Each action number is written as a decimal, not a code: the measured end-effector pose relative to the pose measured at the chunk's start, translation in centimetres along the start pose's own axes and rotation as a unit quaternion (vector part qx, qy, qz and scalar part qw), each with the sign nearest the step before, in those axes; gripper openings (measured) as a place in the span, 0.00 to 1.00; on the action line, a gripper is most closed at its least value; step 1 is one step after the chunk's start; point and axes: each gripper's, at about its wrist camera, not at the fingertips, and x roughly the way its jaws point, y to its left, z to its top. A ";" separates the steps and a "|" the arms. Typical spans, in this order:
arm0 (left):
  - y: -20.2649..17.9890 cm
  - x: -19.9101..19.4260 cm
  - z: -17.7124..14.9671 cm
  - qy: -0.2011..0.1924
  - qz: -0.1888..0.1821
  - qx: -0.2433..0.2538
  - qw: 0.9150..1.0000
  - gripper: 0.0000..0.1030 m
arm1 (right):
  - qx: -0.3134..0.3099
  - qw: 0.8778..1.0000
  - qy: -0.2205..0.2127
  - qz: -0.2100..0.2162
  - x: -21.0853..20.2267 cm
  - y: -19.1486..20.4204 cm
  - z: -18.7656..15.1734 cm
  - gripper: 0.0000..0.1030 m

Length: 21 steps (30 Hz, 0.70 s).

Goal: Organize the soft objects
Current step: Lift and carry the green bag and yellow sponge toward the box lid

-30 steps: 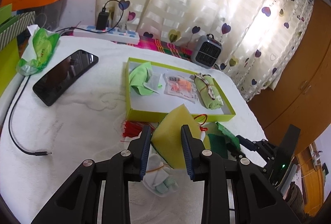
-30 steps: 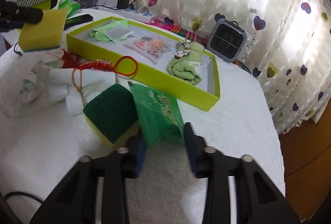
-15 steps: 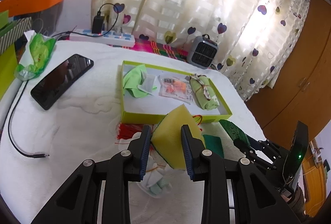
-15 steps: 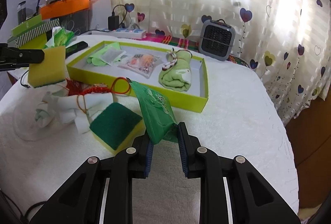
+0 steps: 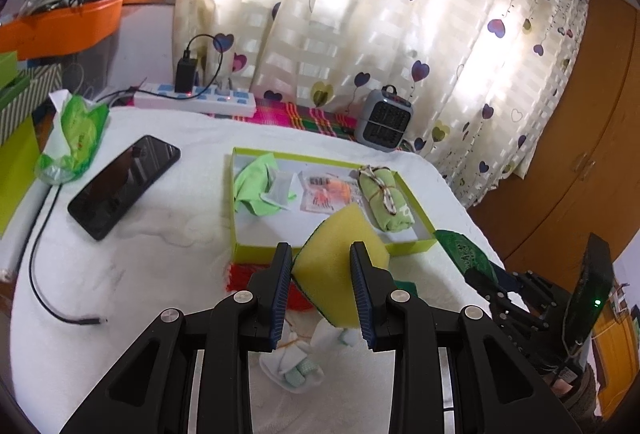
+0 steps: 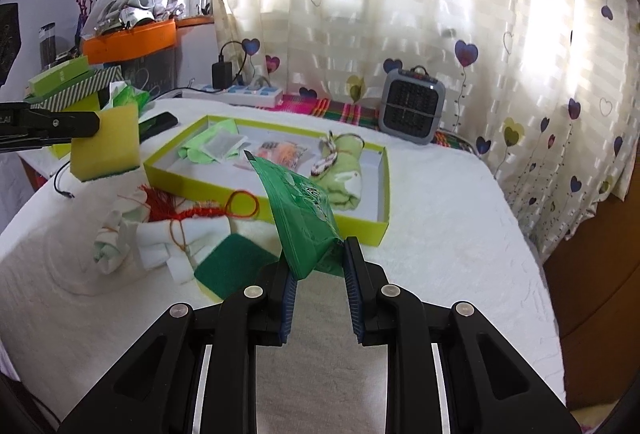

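Observation:
My left gripper is shut on a yellow sponge and holds it above the table, near the front of the lime tray. The sponge also shows in the right wrist view. My right gripper is shut on a green packet, lifted off the table in front of the lime tray. The tray holds a light green cloth, a sachet, an orange packet and a rolled green towel. A green-topped sponge, white rolled cloths and red cord lie on the table.
A black phone, a tissue pack, a cable, a power strip and a small grey heater sit on the white-covered table. An orange bin stands at the far left. Curtains hang behind.
Both grippers have risen. The right gripper closed on the green packet and lifted it off the table. The left gripper carried the yellow sponge up over the tray's near edge.

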 end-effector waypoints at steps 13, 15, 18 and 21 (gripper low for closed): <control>0.1 1.3 3.8 -0.014 0.003 0.007 1.000 0.27 | -0.020 1.000 -0.018 -0.001 0.9 0.1 3.7 0.23; 0.1 1.7 4.2 -0.013 0.001 0.009 1.000 0.27 | -0.023 1.000 -0.018 -0.002 1.5 0.1 4.2 0.23; 0.1 2.6 4.8 -0.008 0.002 0.012 1.000 0.27 | -0.024 1.000 -0.016 0.001 2.3 0.0 5.0 0.23; 0.3 3.6 5.2 -0.003 0.004 0.015 1.000 0.27 | -0.024 1.000 -0.011 0.001 3.5 0.0 5.7 0.23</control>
